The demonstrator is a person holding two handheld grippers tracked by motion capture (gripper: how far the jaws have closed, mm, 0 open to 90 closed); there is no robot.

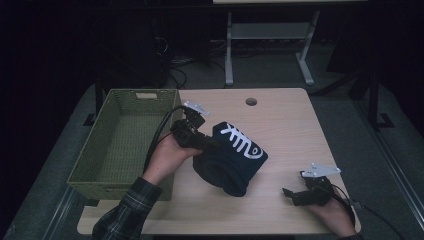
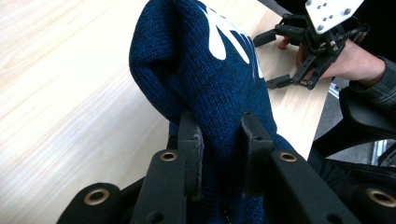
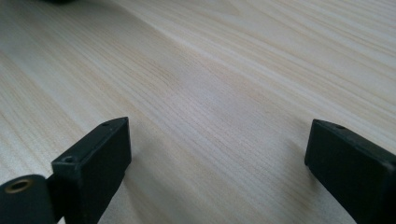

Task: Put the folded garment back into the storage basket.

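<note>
The table is carrying everything: a pale wood top with a round hole near its far edge. The basket, a green woven one, is sitting on the table's left side, its near corner reaching the table's front edge. The sweater, dark blue knit with a white pattern, is bunching up just right of the basket near the table's middle, one end held up off the wood and the lower folds hanging toward the surface; whether they are touching it I cannot tell.

The left gripper is clamping the sweater's left edge. In the left gripper view the knit is filling the narrow gap between the two black jaws, both pads pressing into it.

The right gripper is resting low at the table's near right corner, well apart from the sweater. Its jaws are standing wide apart, with bare wood showing between them in the right gripper view; the left gripper view is also showing it spread open beyond the sweater.
</note>
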